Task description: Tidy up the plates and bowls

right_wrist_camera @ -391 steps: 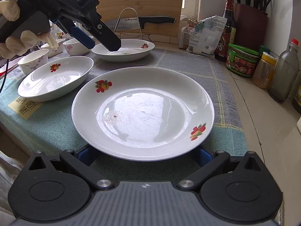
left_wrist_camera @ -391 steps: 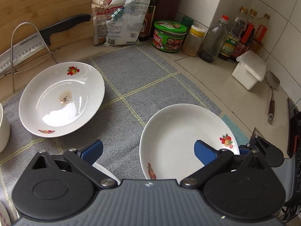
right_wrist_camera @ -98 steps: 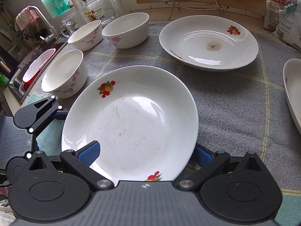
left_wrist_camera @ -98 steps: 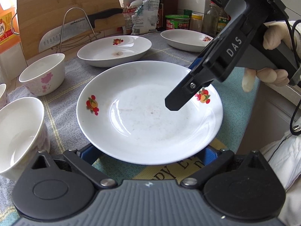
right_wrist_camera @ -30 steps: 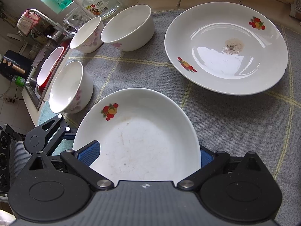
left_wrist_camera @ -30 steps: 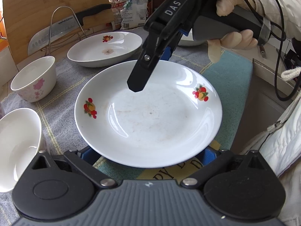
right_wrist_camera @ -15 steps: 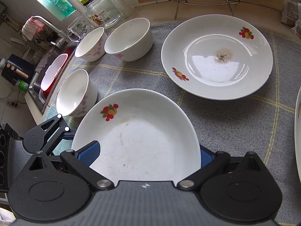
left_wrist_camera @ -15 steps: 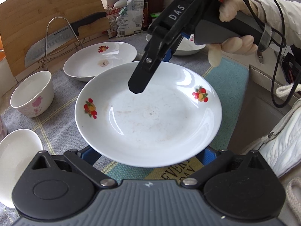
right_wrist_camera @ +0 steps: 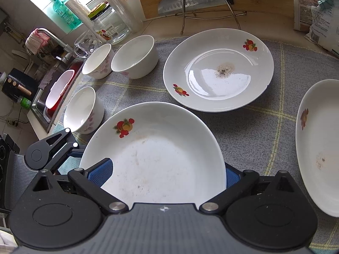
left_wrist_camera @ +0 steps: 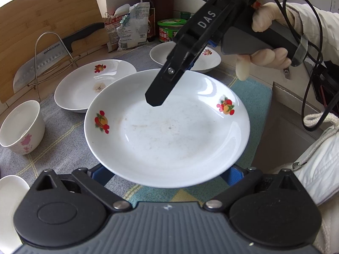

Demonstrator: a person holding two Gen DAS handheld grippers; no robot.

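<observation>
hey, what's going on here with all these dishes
A person with a handheld gripper in each hand is sorting dishes on a grey checked cloth. Both grippers are at one fruit-patterned plate, lifted off the cloth: the right gripper holds its rim, and the left gripper sits under its near edge. Two more plates and three bowls wait on the cloth.

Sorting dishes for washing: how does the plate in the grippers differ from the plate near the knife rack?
The held white fruit-print plate is lifted off the grey mat; the white plate by the knife rack rests on it. The held one shows faint smears; the other has one dark crusted spot. Both carry the same fruit motifs.
</observation>
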